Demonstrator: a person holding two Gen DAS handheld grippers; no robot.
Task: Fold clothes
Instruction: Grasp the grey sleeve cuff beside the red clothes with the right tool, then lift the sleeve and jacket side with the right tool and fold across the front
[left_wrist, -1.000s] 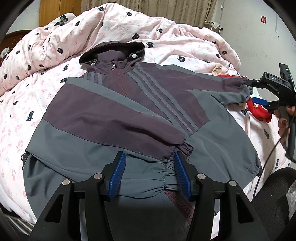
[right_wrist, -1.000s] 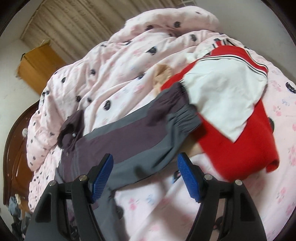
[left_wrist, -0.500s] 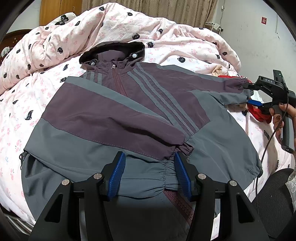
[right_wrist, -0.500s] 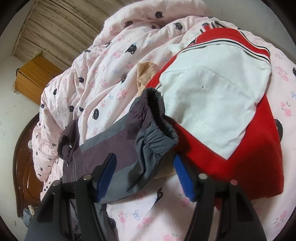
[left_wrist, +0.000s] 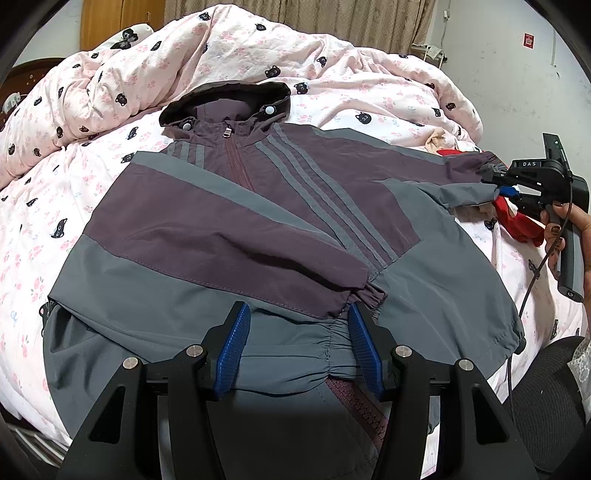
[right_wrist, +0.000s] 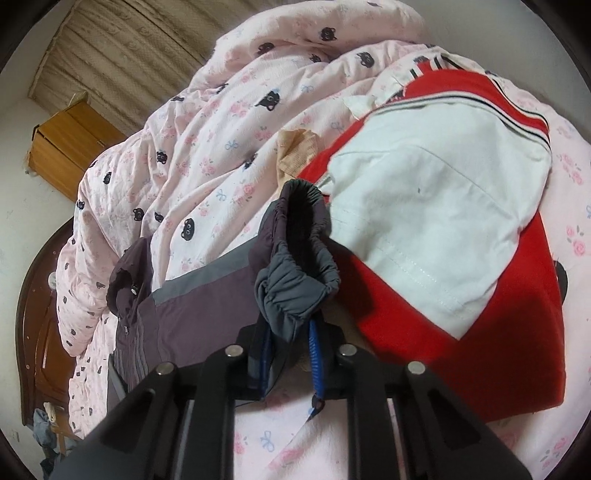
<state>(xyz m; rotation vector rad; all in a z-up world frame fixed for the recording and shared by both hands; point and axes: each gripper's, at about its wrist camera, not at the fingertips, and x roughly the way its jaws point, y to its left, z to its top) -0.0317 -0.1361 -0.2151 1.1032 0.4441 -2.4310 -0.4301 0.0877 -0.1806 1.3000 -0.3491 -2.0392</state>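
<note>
A purple and grey hooded jacket (left_wrist: 258, 229) lies front up on the bed, its left sleeve folded across the chest. That sleeve's cuff (left_wrist: 369, 295) rests just ahead of my left gripper (left_wrist: 298, 343), which is open low over the grey hem; its pads straddle the fabric without pressing it. The other sleeve stretches out to the right. My right gripper (right_wrist: 290, 347) is closing on that sleeve's grey elastic cuff (right_wrist: 295, 288), which is bunched between the blue pads. The left wrist view shows the right gripper (left_wrist: 506, 188) at the sleeve's end, held by a person's hand (left_wrist: 557, 229).
A red and white garment (right_wrist: 443, 206) lies folded just right of the gripped cuff, with a beige cloth (right_wrist: 295, 147) behind it. A pink quilt (left_wrist: 258, 48) with black cat prints is heaped along the back of the bed. A wooden cabinet (right_wrist: 70, 144) stands by the curtain.
My right gripper moved in over the outstretched sleeve's cuff and its jaws closed from wide apart onto it. The left gripper and the jacket body stayed still.
</note>
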